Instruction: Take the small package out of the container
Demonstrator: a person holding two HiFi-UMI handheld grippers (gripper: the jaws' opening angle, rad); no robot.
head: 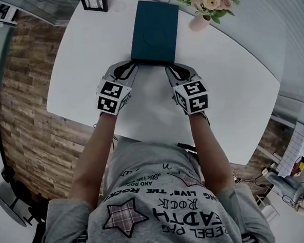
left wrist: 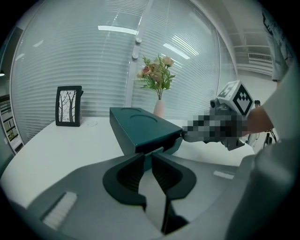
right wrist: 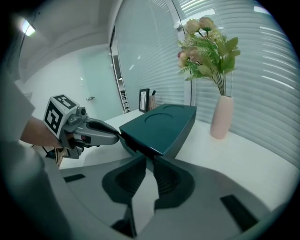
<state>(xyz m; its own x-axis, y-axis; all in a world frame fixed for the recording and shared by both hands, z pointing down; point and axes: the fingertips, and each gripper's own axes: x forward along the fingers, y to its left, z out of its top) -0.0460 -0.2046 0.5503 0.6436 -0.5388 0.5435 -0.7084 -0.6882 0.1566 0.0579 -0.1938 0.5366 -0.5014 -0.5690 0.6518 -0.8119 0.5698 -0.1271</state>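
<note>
Both grippers are at the near end of the box, jaws nearly together with only a thin slit between them: the left gripper (head: 130, 65) seems to pinch the rim at the near left corner, and the right gripper (head: 170, 67) does the same at the near right corner, each gripper's own view showing dark teal edge right at its fingertips. Nothing else is held by either. Under them is the white table (head: 232, 88), bare apart from a few things. The dark teal box (head: 154, 31) lies flat in the middle of it, long side running away from the person, its lid (right wrist: 164, 124) down and a seam showing just under it at the near end. A pink vase of flowers (head: 201, 19) stands just beside the far right corner of the box, and a small picture frame (head: 94, 1) stands near the far left corner. The small package is not in sight; I judge it to be shut inside the box. The step in hand looks like getting a hold on the lid, so the task has hardly begun. Next, the lid needs lifting evenly with both sides together, or one gripper must pin the base while the other raises it, kept clear of the vase.
</note>
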